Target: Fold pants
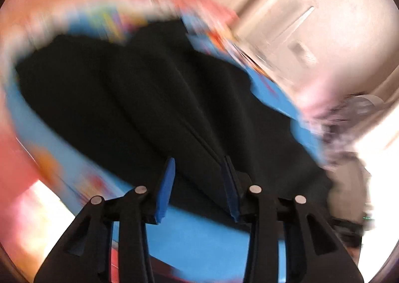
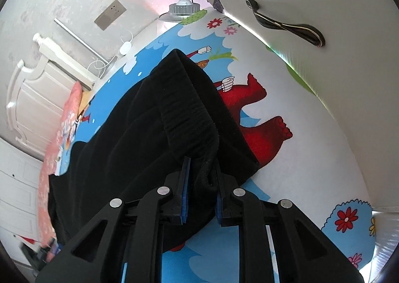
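Note:
Black pants (image 1: pixel 149 96) lie spread on a cartoon-print bed sheet (image 1: pixel 199 240); this left wrist view is blurred. My left gripper (image 1: pixel 199 160) hovers over the near edge of the pants, its blue pads (image 1: pixel 165 188) standing apart and open, with cloth behind the gap but none pinched. In the right wrist view the pants (image 2: pixel 149 133) rise from the sheet (image 2: pixel 286 170) in a bunched fold, the ribbed waistband (image 2: pixel 189 108) on top. My right gripper (image 2: pixel 202 165) is shut on a rolled edge of the fabric just below that waistband.
A white cupboard door with a metal handle (image 2: pixel 286 25) stands close on the right of the bed. A lamp (image 2: pixel 183 7) sits at the far end, a white headboard (image 2: pixel 37 88) and pink pillow (image 2: pixel 67 121) to the left. A wall plate (image 2: pixel 109 18) is behind.

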The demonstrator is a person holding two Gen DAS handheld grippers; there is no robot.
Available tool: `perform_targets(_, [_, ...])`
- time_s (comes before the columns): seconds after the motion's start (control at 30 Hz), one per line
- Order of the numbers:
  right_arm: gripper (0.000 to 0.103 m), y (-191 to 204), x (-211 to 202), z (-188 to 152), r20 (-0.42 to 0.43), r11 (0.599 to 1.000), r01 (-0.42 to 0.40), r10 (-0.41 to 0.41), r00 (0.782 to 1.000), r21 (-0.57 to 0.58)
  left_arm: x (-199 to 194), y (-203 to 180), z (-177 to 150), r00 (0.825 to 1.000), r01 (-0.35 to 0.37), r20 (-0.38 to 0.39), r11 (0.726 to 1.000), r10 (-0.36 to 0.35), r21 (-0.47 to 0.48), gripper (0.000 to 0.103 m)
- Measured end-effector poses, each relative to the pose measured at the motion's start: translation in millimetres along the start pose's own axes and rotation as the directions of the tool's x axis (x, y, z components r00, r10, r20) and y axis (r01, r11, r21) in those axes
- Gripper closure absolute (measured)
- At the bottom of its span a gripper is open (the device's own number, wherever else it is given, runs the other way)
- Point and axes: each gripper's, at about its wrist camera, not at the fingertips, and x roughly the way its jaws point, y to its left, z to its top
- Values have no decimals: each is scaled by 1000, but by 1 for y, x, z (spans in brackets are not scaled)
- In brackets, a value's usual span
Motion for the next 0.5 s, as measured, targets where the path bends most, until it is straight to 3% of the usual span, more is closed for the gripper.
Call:
perform_targets(0.03, [85, 1, 0, -1, 2, 1000, 4, -4, 1000, -7, 2, -4, 14, 996, -85, 50, 991, 81, 103, 46])
perform_targets(0.07, [85, 1, 1, 0, 3, 1000, 7, -7, 1000, -11, 6, -7, 22, 988, -144, 75, 976, 133, 164, 41])
perform_targets(0.1, [85, 1, 1, 0, 2, 1000, 8, -8, 1000, -12, 18, -11, 34, 959, -279, 129, 926, 254, 253, 42])
perform_targets(0.17, [85, 1, 0, 0, 1, 1000, 4, -3, 1000, -9, 47, -18, 52, 910, -414, 166, 833, 379, 366, 42])
perform_targets(0.2, [85, 1, 1, 0, 2, 1000, 0, 0, 1000, -7, 64, -22, 55, 900, -432, 147, 796, 410, 425, 42])
perform_targets(0.27, [85, -1, 1, -1, 4, 1000, -7, 7, 1000, -2, 108, -27, 56, 849, -487, 120, 675, 514, 554, 42])
perform_targets(0.3, [85, -1, 1, -1, 4, 1000, -8, 8, 1000, -1, 120, -26, 57, 827, -514, 141, 629, 544, 583, 41])
perform_targets(0.33, [85, 0, 1, -1, 4, 1000, -8, 8, 1000, 0, 132, -23, 61, 783, -571, 193, 561, 592, 599, 59])
perform_targets(0.37, [85, 0, 1, 0, 2, 1000, -8, 8, 1000, 0, 136, -21, 66, 765, -592, 204, 544, 610, 594, 92])
perform_targets(0.4, [85, 0, 1, 0, -2, 1000, -6, 6, 1000, -2, 130, -15, 77, 785, -577, 173, 601, 595, 553, 92])
perform_targets(0.43, [85, 1, 1, 1, -7, 1000, -4, 4, 1000, -5, 108, -7, 90, 848, -512, 140, 719, 512, 471, 92])
perform_targets(0.47, [85, 0, 0, 1, -11, 1000, -4, 4, 1000, -8, 75, 7, 104, 898, -439, 134, 828, 419, 349, 92])
perform_targets(0.5, [85, 1, 0, 2, -15, 1000, -3, 2, 1000, -10, 49, 26, 112, 921, -387, 144, 890, 362, 240, 92])
